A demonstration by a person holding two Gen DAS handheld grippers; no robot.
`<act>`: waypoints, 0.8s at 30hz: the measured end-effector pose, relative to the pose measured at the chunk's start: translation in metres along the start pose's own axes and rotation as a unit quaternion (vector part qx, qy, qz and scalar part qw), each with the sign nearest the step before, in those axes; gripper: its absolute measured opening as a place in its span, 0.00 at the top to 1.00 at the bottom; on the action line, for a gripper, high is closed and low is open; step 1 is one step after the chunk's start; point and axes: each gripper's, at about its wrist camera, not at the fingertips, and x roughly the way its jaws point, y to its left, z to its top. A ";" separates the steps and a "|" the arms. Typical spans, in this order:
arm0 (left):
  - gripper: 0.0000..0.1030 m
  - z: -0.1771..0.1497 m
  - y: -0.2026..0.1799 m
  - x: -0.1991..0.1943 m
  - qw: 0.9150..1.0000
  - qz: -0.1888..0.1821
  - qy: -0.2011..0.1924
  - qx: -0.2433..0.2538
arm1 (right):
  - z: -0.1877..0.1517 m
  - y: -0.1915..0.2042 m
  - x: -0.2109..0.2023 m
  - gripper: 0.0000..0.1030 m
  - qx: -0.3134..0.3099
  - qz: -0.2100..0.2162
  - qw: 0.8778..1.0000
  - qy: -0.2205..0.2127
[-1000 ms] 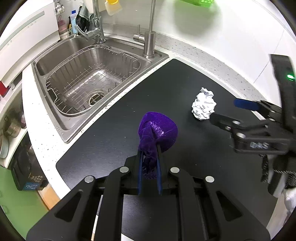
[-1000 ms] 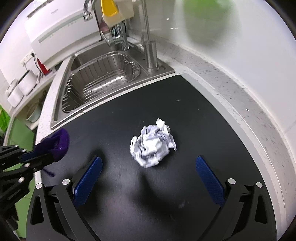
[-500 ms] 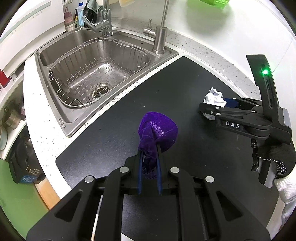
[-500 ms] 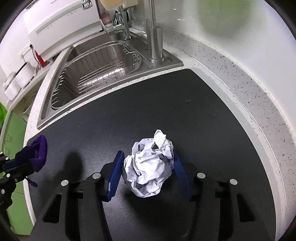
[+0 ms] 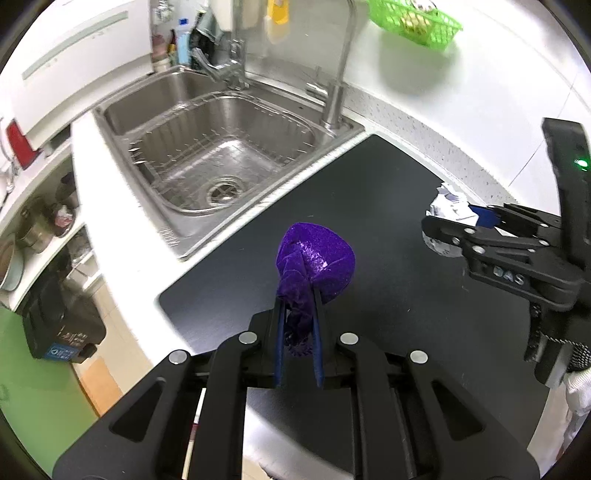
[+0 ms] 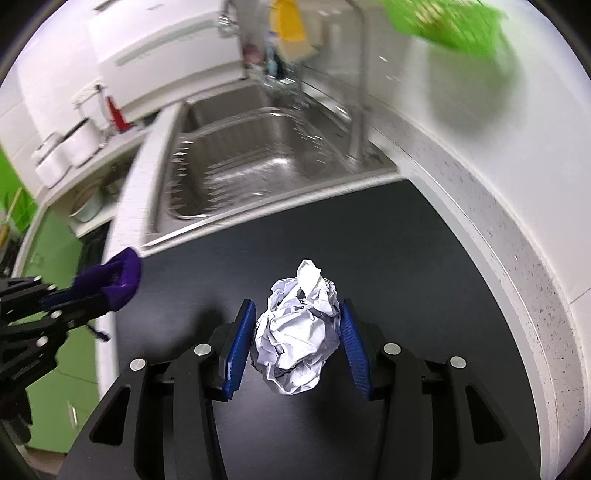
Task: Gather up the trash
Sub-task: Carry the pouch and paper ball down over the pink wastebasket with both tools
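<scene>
A purple glittery wad (image 5: 317, 258) is pinched in my left gripper (image 5: 297, 295), which is shut on its lower part and holds it above the black mat (image 5: 369, 184). In the right wrist view the same wad (image 6: 123, 275) and left gripper (image 6: 98, 291) sit at the left edge. A crumpled white paper ball (image 6: 295, 332) sits between the blue pads (image 6: 238, 343) of my right gripper (image 6: 297, 306). Its jaws are closing, and both pads press on the ball. From the left wrist view, the right gripper (image 5: 456, 221) holds the ball (image 5: 448, 203) at the right.
A steel sink (image 5: 221, 158) with a wire rack and two taps (image 5: 336, 92) lies beyond the mat. A green basket (image 5: 417, 18) hangs on the white wall. A dark bin (image 5: 59, 325) stands on the floor at the left. A gloved hand (image 5: 576, 376) holds the right gripper.
The right gripper's jaws went from wide open around the paper ball to shut on it, and the ball came up off the mat. Both grippers shifted towards the sink.
</scene>
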 end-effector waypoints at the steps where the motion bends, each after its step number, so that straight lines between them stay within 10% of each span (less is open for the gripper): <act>1: 0.88 -0.004 0.005 -0.007 1.000 0.004 -0.003 -0.003 | -0.001 0.010 -0.005 0.56 -0.006 0.005 1.000 -0.004; 13: 0.88 -0.088 0.108 -0.087 0.994 0.060 -0.029 -0.085 | -0.004 0.177 -0.055 0.56 -0.108 0.105 0.988 -0.037; 24: 0.88 -0.202 0.220 -0.115 0.976 0.104 -0.006 -0.193 | -0.037 0.308 -0.011 0.56 -0.183 0.160 0.970 0.012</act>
